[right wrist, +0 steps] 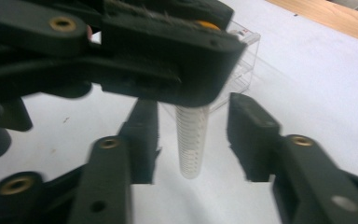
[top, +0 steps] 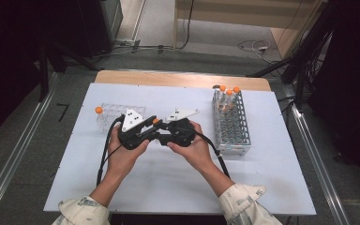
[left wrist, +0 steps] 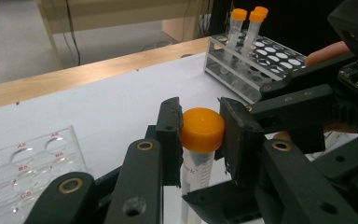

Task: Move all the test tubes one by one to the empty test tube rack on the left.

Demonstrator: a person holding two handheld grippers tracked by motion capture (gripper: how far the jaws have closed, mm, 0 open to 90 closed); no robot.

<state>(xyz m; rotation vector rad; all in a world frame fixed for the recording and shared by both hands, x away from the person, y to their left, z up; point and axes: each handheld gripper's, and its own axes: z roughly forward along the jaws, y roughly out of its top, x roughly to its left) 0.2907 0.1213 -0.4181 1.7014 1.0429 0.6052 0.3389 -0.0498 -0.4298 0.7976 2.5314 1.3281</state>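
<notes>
The white, matte counter (top: 178, 183) carried a grey perforated metal tube rack (top: 232, 124) at the right with orange-capped tubes (top: 228, 92) standing at its far end, and a clear acrylic well tray (top: 114, 114) at the left. Above the middle, the left tongs (left wrist: 200, 135) clenched the smooth orange cap of a clear plastic graduated tube (left wrist: 196, 161), held upright. The right tongs (right wrist: 193, 137) stood released, the tube's ribbed lower end between them, untouched.

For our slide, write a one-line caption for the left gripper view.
Left gripper clamps a tube's orange cap; a tube rack stands behind.
</notes>
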